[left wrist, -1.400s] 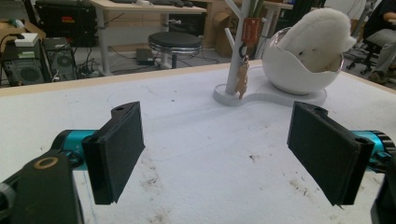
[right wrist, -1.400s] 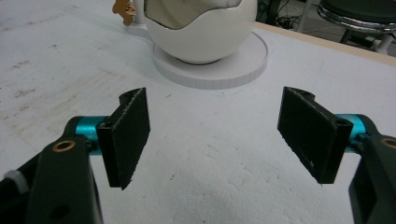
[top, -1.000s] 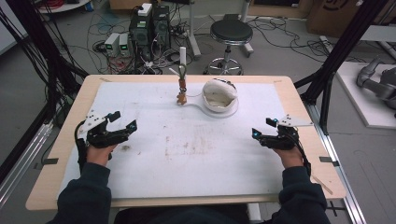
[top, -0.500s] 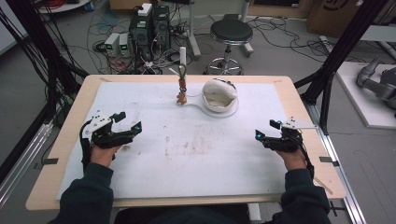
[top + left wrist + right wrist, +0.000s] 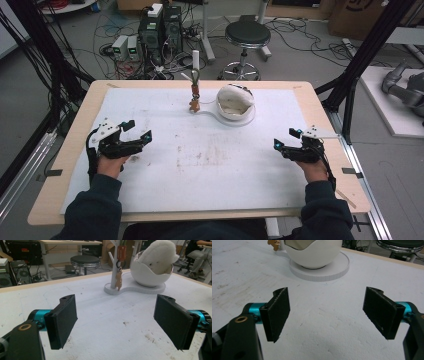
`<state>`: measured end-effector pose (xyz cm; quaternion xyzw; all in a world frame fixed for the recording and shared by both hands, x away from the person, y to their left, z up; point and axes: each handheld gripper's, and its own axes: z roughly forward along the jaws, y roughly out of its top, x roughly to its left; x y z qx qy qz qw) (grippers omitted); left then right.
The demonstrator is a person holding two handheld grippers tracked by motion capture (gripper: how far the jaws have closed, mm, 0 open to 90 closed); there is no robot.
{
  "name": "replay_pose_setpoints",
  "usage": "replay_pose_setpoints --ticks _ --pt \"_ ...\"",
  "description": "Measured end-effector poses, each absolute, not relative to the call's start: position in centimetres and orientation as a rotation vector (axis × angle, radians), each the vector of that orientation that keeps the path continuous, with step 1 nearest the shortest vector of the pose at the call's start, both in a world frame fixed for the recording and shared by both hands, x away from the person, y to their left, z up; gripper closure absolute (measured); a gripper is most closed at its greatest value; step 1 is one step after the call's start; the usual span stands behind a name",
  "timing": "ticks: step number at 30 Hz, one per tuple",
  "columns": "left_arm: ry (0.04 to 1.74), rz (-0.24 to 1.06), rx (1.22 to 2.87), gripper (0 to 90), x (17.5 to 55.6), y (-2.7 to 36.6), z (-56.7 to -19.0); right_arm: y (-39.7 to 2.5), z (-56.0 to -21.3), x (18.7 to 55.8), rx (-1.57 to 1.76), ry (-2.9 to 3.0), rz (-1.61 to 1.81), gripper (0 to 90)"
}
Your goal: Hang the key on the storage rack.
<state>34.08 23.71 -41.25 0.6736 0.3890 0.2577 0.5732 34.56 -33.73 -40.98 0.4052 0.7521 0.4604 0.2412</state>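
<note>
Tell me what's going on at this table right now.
A person sits at the table with a gripper in each hand. The left gripper and right gripper hover low over the white mat, jaws open, holding nothing. At the far side stands a white stand with an egg-shaped bowl that holds something white and fluffy, and a post with a small charm hanging from it. Neither gripper is near them.

The egg-shaped bowl is cropped at the top edge of the right gripper view, its plush filling out of frame. Beside it, only a sliver of the small hanging charm shows. From above, the charm is too small to identify.
</note>
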Motion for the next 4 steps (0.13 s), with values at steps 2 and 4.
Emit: replay_pose_setpoints --ticks 2,4 --pt "0.913 0.604 1.575 18.7 34.08 23.69 -41.26 -33.79 -40.95 34.53 1.111 2.055 1.261 22.2" --pt "0.91 0.605 1.577 18.7 34.1 23.71 -41.25 -33.79 -40.92 34.51 1.11 2.053 1.263 22.2"
